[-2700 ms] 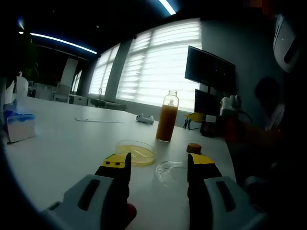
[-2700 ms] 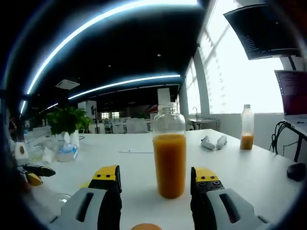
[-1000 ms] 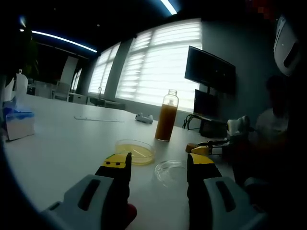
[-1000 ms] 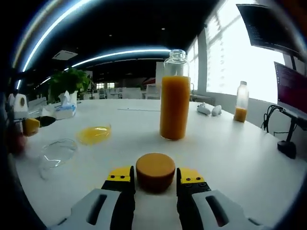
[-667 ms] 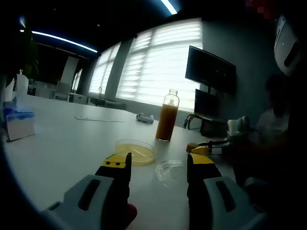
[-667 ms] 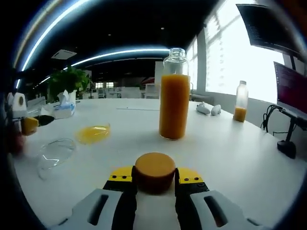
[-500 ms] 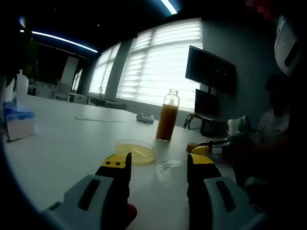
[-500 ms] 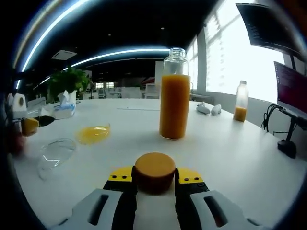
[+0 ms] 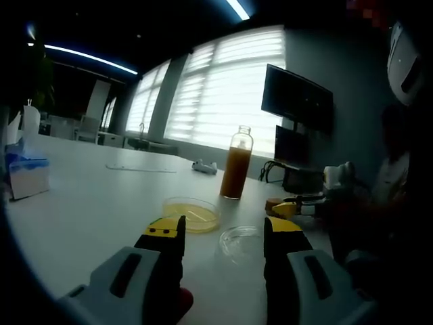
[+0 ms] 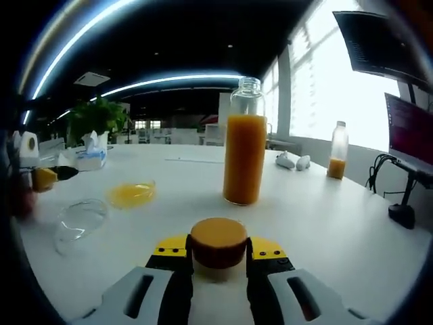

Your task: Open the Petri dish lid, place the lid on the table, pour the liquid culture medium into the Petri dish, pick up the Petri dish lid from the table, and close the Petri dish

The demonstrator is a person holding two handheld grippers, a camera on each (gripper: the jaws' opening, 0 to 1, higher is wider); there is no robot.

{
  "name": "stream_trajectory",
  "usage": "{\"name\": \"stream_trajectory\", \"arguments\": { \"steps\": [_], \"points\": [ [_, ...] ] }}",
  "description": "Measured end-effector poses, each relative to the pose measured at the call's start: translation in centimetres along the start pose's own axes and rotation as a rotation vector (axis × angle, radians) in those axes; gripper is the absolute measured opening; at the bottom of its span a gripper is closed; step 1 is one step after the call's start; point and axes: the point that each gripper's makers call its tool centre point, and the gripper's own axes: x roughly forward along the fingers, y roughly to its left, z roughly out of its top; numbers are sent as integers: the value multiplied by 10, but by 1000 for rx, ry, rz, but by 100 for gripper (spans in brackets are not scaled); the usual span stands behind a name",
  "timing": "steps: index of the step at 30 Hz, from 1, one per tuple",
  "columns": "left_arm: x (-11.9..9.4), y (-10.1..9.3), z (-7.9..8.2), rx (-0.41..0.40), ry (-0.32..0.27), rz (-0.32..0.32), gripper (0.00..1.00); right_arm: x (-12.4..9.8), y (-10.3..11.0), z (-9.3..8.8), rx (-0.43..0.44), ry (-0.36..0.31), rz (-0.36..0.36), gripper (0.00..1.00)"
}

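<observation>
The Petri dish [image 9: 191,214] holds yellow liquid and stands open on the white table [image 9: 81,210]. Its clear lid [image 9: 241,244] lies flat beside it, just ahead of my left gripper [image 9: 223,233], which is open with nothing in it. The uncapped bottle [image 10: 244,159] of orange medium stands upright. My right gripper [image 10: 216,249] is shut on the bottle's orange cap [image 10: 218,240] and holds it a little above the table. From the right gripper view the dish [image 10: 132,194] and lid [image 10: 80,217] sit to the left. The right gripper [image 9: 298,205] with the cap enters the left gripper view from the right.
A tissue box [image 9: 27,177] stands at the table's left. A second small bottle [image 10: 336,161] and white devices [image 10: 291,161] sit at the far side. Monitors [image 9: 296,101] hang on the right wall. A person sits at the right edge.
My right gripper came down from the bottle to the orange cap, shut on it, and has now raised it slightly off the table. My left gripper has stayed still.
</observation>
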Motion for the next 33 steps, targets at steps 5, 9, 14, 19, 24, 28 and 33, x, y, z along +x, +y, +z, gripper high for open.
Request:
{"name": "stream_trajectory", "arguments": {
  "steps": [5,9,14,19,24,28,33],
  "points": [
    [0,0,0,1,0,1,38,-1,-3,13,13,-28,-3,26],
    [0,0,0,2,-1,1,38,0,-8,31,19,-61,-12,26],
    [0,0,0,3,-1,0,38,3,-15,55,18,-120,-33,26],
    [-1,0,0,2,-2,1,38,7,-23,74,13,-153,-44,26],
    [-1,0,0,3,-3,2,38,8,-29,96,25,-190,-49,26],
    [-1,1,0,1,-3,3,38,10,-31,115,12,-223,-44,26],
    [0,2,-1,1,3,9,38,10,-32,130,16,-250,-38,26]
  ]
}}
